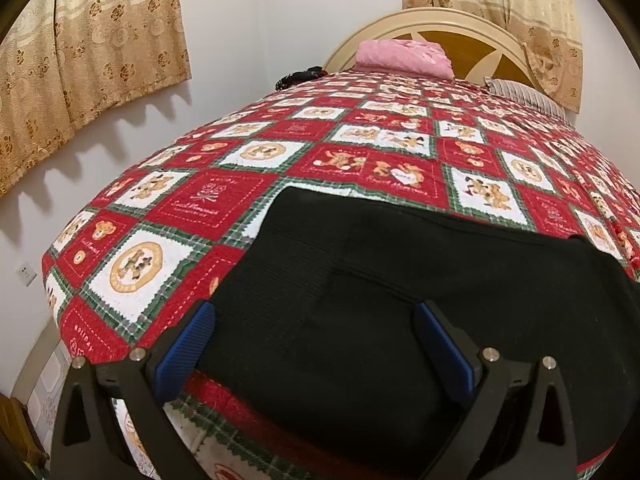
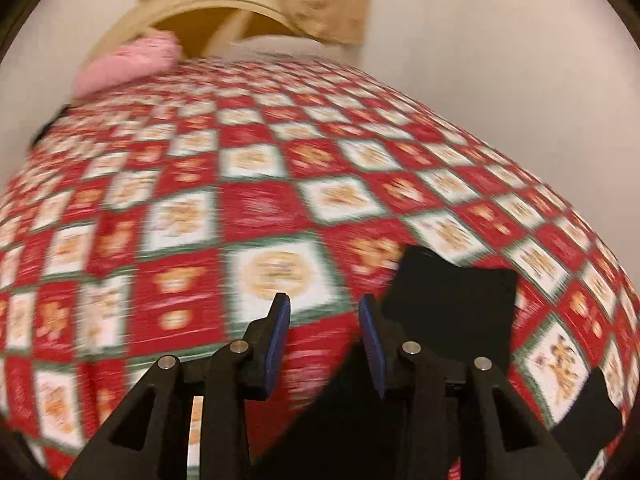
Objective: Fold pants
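Observation:
Black pants lie flat on the red patchwork bedspread near the bed's front edge. My left gripper is open wide, its blue pads straddling the near part of the pants just above the cloth. In the blurred right wrist view, black pants lie to the right of and below my right gripper. The right gripper is open and empty, its blue pads over the bedspread at the pants' left edge.
A pink pillow and a striped pillow lie by the headboard. Patterned curtains hang on the wall to the left. The bed's left edge drops to the floor. A dark item lies at the far left bed corner.

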`<state>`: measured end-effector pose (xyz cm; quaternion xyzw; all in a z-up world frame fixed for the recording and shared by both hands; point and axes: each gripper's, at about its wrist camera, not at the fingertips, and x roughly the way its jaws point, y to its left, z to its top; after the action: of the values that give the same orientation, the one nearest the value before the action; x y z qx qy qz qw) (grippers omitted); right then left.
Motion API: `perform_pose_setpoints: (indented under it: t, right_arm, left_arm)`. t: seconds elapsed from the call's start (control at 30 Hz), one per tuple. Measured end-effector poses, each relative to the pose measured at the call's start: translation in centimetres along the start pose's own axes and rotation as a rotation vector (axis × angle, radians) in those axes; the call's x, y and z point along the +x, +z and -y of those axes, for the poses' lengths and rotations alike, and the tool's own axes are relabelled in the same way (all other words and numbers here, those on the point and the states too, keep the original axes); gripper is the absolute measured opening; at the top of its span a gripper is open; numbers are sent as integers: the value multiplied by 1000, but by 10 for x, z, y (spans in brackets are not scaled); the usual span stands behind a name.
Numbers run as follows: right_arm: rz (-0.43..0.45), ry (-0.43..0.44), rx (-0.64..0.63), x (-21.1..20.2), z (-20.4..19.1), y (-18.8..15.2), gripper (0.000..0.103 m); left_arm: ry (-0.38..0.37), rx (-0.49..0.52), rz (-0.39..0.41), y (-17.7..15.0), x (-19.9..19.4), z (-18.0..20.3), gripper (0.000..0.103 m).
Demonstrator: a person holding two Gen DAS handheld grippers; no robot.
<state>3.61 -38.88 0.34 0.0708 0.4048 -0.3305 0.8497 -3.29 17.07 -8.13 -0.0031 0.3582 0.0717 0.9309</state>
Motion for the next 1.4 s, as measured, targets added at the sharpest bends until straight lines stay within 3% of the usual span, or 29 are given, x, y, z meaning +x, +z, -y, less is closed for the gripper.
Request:
perform_pose_setpoints:
  t: [0.1, 0.27, 0.53, 0.63, 0.73, 0.77, 0.93, 1.1, 1.4]
  right_arm:
    - [-81, -122, 29, 26, 11, -3, 37]
    - [-94, -262, -8, 43, 19, 0, 37]
    - [-138, -287, 10, 50, 31, -2, 37]
    - [-154, -220, 47, 50, 41, -4, 35]
    - [-166, -134, 54, 47, 47, -5, 8]
    - [-163, -115, 56, 46, 49, -4, 6]
    - [-128, 65, 151, 29, 78, -7, 5]
    - [-33, 243, 265, -6, 117, -20, 5]
    - [93, 415, 404, -53, 171, -50, 5]
  left_arm:
    - [0, 0, -5, 0, 0, 0, 103]
    - [-1, 1, -12, 1, 1, 0, 103]
    - [4, -1, -17, 1, 2, 0, 103]
    - [6, -2, -18, 1, 2, 1, 103]
    - [8, -3, -20, 1, 2, 1, 103]
    - [8, -3, -21, 1, 2, 1, 103]
    - [8, -4, -20, 0, 2, 1, 103]
    - [9, -5, -20, 0, 2, 1, 103]
    - [11, -6, -15, 0, 2, -1, 103]
